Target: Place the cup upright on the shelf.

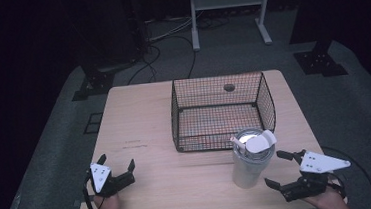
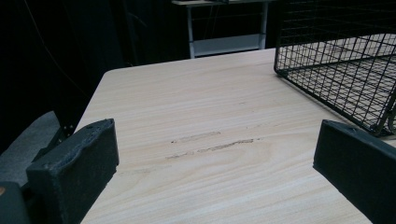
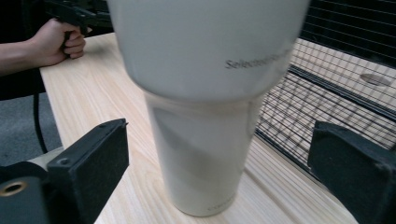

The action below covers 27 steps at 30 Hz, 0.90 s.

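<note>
Left gripper (image 1: 116, 166): at the near left of the tabletop (image 1: 140, 128), well to the left of the wire basket (image 1: 223, 112); jaws spread wide, holding nothing, bare wood between them in the left gripper view.

Wire basket: black mesh, open-topped, upright at the middle of the tabletop; the landmark for this entry.

Tumbler (image 1: 248, 159): tall, white, upright, just in front of the basket's near right corner; grey lid with a white flap raised; faint lettering on its side in the right gripper view.

Right gripper (image 1: 280, 168): just right of the tumbler, near right of the basket; jaws spread, apart from the tumbler, which stands between them in the right gripper view.
</note>
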{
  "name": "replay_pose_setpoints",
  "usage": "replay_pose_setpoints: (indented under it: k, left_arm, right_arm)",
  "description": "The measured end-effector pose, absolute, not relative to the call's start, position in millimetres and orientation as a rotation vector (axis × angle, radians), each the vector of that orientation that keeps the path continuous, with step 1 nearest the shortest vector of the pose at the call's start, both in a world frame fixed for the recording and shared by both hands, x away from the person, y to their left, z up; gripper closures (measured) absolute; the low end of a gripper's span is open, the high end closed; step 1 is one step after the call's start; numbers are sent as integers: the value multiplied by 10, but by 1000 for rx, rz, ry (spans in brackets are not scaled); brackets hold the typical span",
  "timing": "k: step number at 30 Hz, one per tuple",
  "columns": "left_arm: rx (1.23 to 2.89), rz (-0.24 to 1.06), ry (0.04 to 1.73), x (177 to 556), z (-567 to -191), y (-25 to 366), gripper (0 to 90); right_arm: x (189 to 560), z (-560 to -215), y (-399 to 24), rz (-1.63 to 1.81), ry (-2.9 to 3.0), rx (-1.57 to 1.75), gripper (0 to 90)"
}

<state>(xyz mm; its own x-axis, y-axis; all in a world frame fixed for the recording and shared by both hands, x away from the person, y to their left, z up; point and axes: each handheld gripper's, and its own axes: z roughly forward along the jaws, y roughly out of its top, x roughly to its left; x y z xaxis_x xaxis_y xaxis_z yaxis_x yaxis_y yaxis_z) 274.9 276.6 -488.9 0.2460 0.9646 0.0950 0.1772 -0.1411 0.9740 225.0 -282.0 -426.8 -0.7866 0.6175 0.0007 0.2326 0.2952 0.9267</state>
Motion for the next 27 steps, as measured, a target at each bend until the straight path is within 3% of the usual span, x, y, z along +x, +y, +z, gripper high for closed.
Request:
replay_pose_setpoints:
  k: [27]
  left_arm:
    - [1543,1014,1104,2746,-4889,2765,0]
  right_arm:
    - [2399,-4410,-2533,1524,2248,758,30]
